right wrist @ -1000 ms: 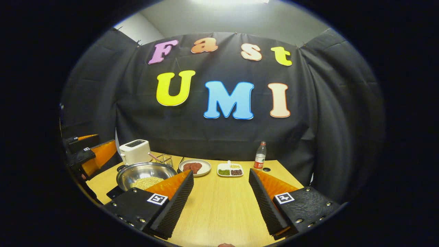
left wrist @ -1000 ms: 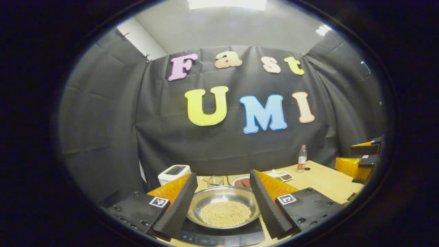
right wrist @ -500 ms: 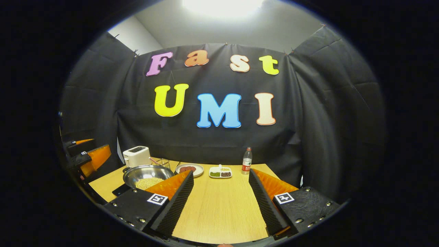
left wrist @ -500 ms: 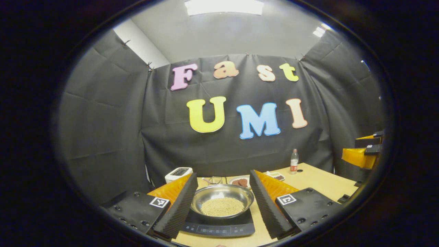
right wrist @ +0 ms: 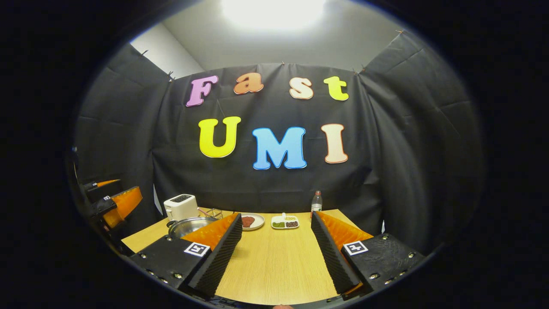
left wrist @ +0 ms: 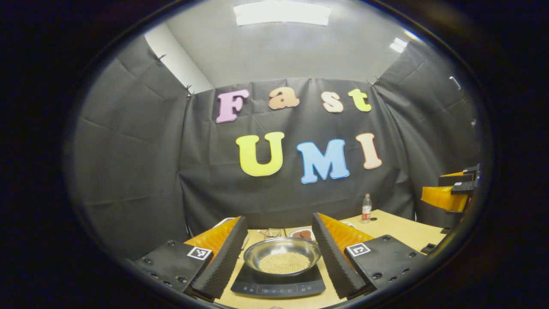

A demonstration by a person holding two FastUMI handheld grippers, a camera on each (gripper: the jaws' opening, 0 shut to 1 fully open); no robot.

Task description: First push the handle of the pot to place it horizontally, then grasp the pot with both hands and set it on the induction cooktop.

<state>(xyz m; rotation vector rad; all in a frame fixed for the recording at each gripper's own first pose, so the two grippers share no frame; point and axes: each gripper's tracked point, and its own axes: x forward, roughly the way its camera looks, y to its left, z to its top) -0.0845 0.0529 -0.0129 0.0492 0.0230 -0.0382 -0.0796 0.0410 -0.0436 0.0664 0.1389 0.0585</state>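
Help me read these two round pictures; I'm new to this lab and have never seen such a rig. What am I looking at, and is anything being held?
Each picture comes from a fisheye camera riding on a hand-held two-finger tool carried by a person, looking forward along its fingers. In the left gripper view, the left tool stands open with the steel pot of small yellow beans between its fingers, untouched, sitting on the black induction cooktop. In the right gripper view, the right tool is open over the bare wooden table. Farther back stand a toaster, a plate, a divided dish and a bottle. Nothing is held.
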